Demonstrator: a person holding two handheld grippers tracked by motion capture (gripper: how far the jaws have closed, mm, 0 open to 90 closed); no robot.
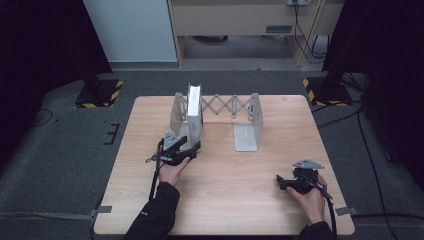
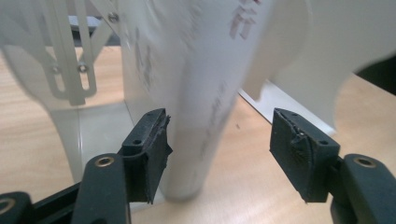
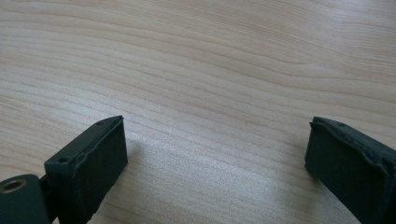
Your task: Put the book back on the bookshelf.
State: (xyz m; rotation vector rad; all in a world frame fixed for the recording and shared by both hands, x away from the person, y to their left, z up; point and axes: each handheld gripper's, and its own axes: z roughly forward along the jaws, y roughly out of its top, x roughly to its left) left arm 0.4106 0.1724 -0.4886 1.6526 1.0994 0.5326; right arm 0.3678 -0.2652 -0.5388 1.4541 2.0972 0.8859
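Left tongs point(image 2: 217, 149): spread, pads not pressing; left pad point(image 2: 156, 144) touching or just beside the book's edge, right pad point(image 2: 299, 154) well clear of it.
Thing between the pads: tall thin white book with blurred printed lettering point(image 2: 205, 93), upright, long axis vertical, lower edge resting on the light wooden worktop point(image 2: 243, 186).
Direction from the left tongs: straight ahead and slightly toward the left pad, so off-centre in the gap.
Book's place in the high view: standing book point(image 1: 194, 112) at the left end of the grey metal expanding book rack point(image 1: 235, 107), against the rack's left upright plate point(image 1: 179, 112).
Left tongs in the high view: left tongs point(image 1: 192, 148) just in front of the book's near edge, hand behind them.
Right tongs point(image 3: 215, 158): spread wide, nothing between the pads, bare wood grain beneath.
Right tongs in the high view: right tongs point(image 1: 281, 181) low on the worktop's right side, well apart from book and rack.
Nearer hand: left, by far.
Rack's right half: free end plate and flat foot point(image 1: 246, 137) with no book, to the right of the standing one.
Judgement: any coming grip turns on centring the book between the left pads; as it stands, closing would push the book sideways before pinching.
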